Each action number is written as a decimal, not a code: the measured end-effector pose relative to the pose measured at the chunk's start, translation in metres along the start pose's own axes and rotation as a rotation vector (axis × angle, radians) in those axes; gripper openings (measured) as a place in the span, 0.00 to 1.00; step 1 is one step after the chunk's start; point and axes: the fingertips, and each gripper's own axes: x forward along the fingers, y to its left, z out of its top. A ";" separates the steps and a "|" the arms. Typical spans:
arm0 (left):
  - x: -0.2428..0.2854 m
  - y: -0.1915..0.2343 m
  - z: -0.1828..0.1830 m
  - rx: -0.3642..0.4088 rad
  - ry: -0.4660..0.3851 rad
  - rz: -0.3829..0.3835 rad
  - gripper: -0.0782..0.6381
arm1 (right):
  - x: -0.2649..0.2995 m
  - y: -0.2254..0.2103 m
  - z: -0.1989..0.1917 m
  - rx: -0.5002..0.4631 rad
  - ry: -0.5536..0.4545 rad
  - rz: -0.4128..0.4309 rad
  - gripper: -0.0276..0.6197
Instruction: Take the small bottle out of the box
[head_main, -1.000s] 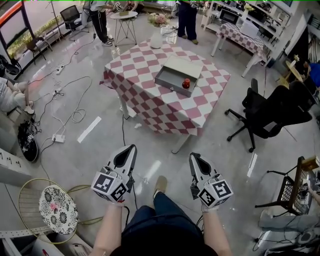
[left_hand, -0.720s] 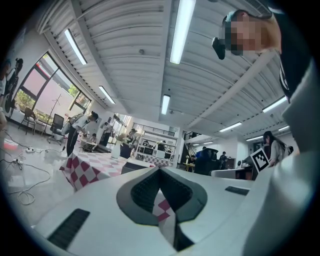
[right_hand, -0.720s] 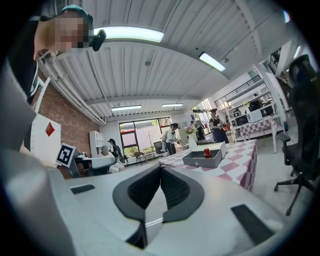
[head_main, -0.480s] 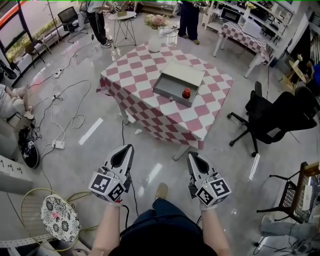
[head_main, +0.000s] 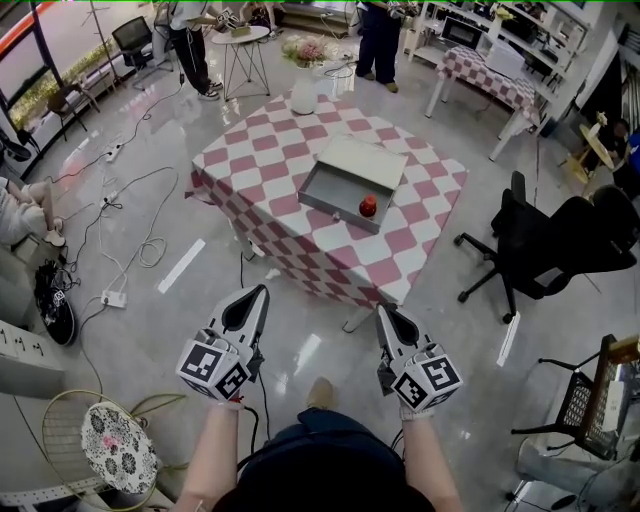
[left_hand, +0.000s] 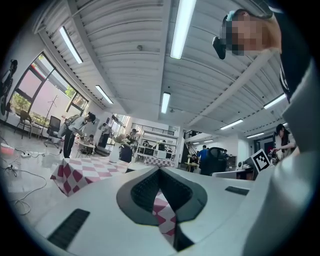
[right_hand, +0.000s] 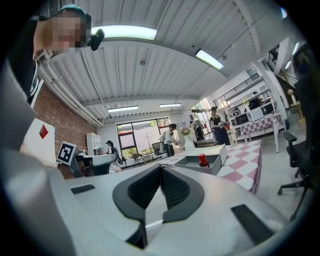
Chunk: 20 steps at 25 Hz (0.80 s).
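Observation:
A small red bottle (head_main: 368, 206) stands upright in the near right corner of an open grey box (head_main: 345, 178). The box lies on a table with a red-and-white checked cloth (head_main: 270, 165), some way ahead of me. My left gripper (head_main: 257, 296) and right gripper (head_main: 385, 314) are held level over the floor, well short of the table, both shut and empty. In the right gripper view, the bottle (right_hand: 202, 159) and the box (right_hand: 212, 162) show beyond the right gripper (right_hand: 161, 167). In the left gripper view, the left gripper (left_hand: 160, 170) has only the checked cloth (left_hand: 82, 171) beyond it.
A white jug (head_main: 304, 95) stands at the table's far corner. A black office chair (head_main: 548, 243) sits right of the table. Cables (head_main: 130, 235) trail over the floor at left. People (head_main: 378, 40) stand at the back near a round side table (head_main: 244, 35). A patterned stool (head_main: 118, 445) is near left.
The table and box have drawn closer and lower in the head view as I walk toward them. Both grippers stay shut and held the same way.

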 end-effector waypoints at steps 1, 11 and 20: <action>0.005 0.002 0.001 0.000 0.000 0.001 0.13 | 0.003 -0.003 0.000 0.002 0.002 0.002 0.05; 0.048 0.006 0.013 0.020 -0.016 -0.008 0.13 | 0.024 -0.043 0.017 0.003 -0.018 -0.009 0.05; 0.058 0.014 0.004 0.011 -0.020 0.013 0.13 | 0.032 -0.051 0.013 0.004 -0.004 0.022 0.05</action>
